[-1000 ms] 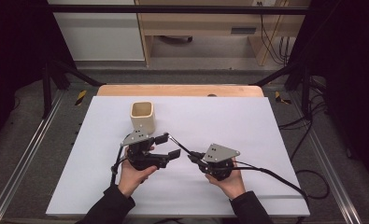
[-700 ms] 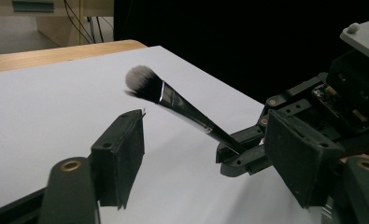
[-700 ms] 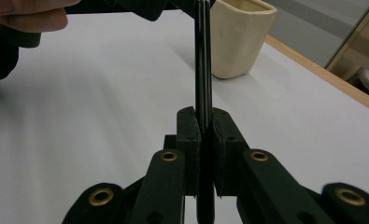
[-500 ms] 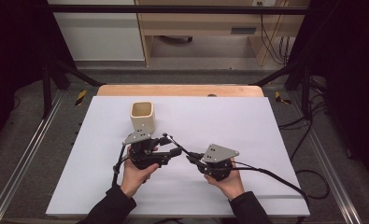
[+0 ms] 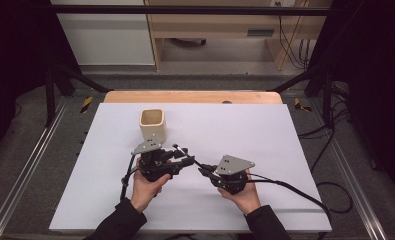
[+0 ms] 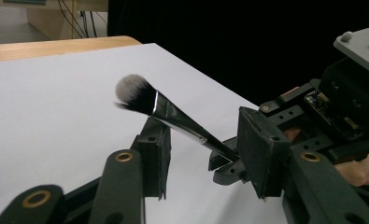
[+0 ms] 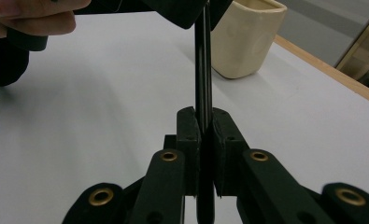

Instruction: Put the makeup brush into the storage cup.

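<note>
Work surface: a white rectangular sheet (image 5: 265,145) covers a light wooden tabletop (image 5: 195,96); the bare wood edge shows along the far side.
Brush: a makeup brush with a thin black handle, a shiny metal ferrule and a soft grey-white bristle tuft (image 6: 173,114) is held clear above the white sheet, between the two grippers, near the person's side of the table.
Brush orientation: in the left gripper view, the tuft points up and to the left; the handle slopes down to the right.
Right gripper (image 7: 204,128): black two-jaw hand-held unit; the jaws are clamped narrow on the lower end of the brush handle, with both pads pressed against it.
Left gripper (image 6: 203,151): black two-jaw hand-held unit; the jaws have just been closing and stand partly apart. The brush handle passes between them, just above the left pad. Contact between the pads and the handle cannot be confirmed.
Gripper spacing: in the high view, the left gripper (image 5: 181,159) and the right gripper (image 5: 206,172) face each other tip to tip, very close.
Hands: the left hand (image 5: 145,187) and the right hand (image 5: 242,192) each grasp one gripper body from below.
Cup: a cream-coloured, square-mouthed ceramic cup (image 5: 151,123) stands upright on the sheet, just beyond the left gripper, and is untouched.
</note>
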The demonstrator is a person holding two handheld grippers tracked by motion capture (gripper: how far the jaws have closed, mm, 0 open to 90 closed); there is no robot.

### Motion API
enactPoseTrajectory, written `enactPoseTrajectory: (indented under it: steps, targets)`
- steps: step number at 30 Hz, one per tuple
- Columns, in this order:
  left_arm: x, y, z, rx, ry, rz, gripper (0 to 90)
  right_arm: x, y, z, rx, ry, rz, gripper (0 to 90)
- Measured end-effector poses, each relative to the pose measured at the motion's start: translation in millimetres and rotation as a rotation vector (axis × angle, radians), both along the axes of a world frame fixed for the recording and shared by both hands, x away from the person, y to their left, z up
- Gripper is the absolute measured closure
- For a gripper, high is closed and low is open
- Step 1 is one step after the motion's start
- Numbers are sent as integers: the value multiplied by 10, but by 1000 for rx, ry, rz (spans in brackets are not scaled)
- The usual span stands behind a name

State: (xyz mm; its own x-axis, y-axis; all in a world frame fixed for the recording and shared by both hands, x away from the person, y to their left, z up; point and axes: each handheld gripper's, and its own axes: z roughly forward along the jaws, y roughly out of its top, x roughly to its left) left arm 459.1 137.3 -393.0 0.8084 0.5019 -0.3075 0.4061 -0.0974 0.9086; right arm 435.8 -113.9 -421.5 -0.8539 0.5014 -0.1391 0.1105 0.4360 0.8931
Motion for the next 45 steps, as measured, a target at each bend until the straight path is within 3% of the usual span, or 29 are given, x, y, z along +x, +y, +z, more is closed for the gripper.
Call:
enactPoseTrajectory:
  steps: [14,32,45]
  targets:
    - [6,36,-10,-30,26,-4,695,-5,8,-10,3,7,11,832]
    - [-4,34,-8,-58,46,-33,771,4,28,-44,-16,16,18,827]
    - [-40,13,8,-62,36,-69,826,9,41,-68,-28,19,19,816]
